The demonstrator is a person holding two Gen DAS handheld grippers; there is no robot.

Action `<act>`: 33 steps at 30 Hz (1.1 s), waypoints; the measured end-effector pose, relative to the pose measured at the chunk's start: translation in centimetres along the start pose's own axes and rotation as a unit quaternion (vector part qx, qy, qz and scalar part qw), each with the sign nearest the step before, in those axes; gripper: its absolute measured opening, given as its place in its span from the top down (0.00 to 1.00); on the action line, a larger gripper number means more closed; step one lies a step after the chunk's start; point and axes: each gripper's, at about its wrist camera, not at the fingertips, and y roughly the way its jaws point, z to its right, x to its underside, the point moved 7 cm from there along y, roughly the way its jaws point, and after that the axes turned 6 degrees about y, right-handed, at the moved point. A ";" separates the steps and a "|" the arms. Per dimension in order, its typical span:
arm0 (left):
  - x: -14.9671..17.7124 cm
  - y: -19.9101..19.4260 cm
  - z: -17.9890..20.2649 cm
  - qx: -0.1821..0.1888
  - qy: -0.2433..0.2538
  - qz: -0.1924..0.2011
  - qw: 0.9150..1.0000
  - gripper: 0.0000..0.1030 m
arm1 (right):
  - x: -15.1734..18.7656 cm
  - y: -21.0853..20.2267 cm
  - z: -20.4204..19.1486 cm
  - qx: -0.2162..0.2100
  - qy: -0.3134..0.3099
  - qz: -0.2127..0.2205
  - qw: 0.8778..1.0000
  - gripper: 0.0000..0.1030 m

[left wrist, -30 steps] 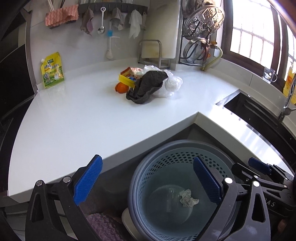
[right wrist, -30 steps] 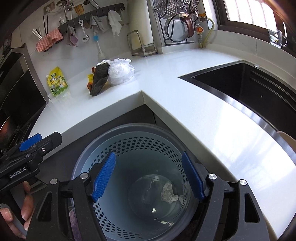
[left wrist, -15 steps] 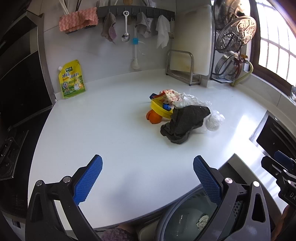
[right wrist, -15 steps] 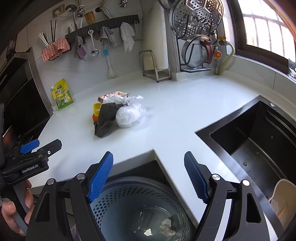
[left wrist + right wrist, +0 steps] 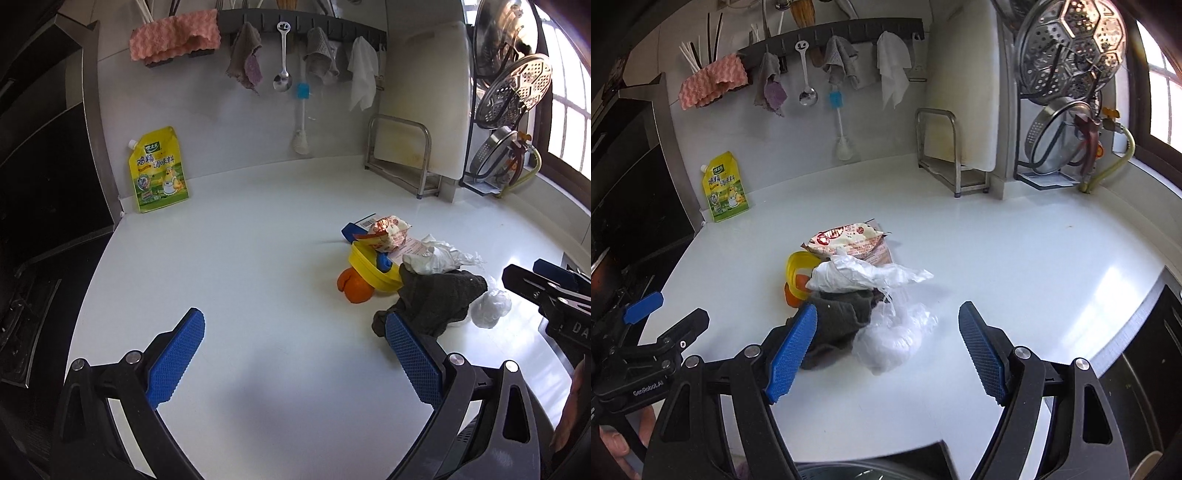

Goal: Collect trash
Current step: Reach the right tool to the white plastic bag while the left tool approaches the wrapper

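Both the left gripper (image 5: 293,356) and right gripper (image 5: 888,347) hold empty jaws wide above the worktop (image 5: 1015,254), where the clear plastic bag (image 5: 894,336), nearest in the trash pile, looks light, soft and slippery—best pinched at its bunched top.

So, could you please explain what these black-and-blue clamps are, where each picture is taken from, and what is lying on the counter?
They are two hand-held grippers, one in each of a person's hands, each with a fisheye camera looking out along its two blue-padded fingers. One picture comes from the left gripper, the other from the right gripper; each also glimpses the other at its edge. Both are open and hold nothing. On the white counter lies a small pile of trash: a dark grey cloth, a clear plastic bag, crumpled white plastic, a printed snack wrapper, a yellow lid and something orange, perhaps a fruit. A yellow seasoning pouch leans against the back wall.
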 end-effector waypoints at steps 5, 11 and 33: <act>0.2 1.3 -0.6 0.008 -0.007 -0.009 1.000 0.06 | -1.6 3.8 -1.7 -0.003 -0.018 -0.017 1.000 0.27; 0.5 2.4 -0.9 0.019 -0.013 -0.019 1.000 0.06 | -2.0 6.8 -3.3 0.005 -0.049 -0.031 0.998 0.27; -0.9 2.9 0.8 0.049 -0.010 -0.017 0.999 0.06 | -2.8 5.0 -1.9 -0.035 -0.004 -0.016 0.999 0.77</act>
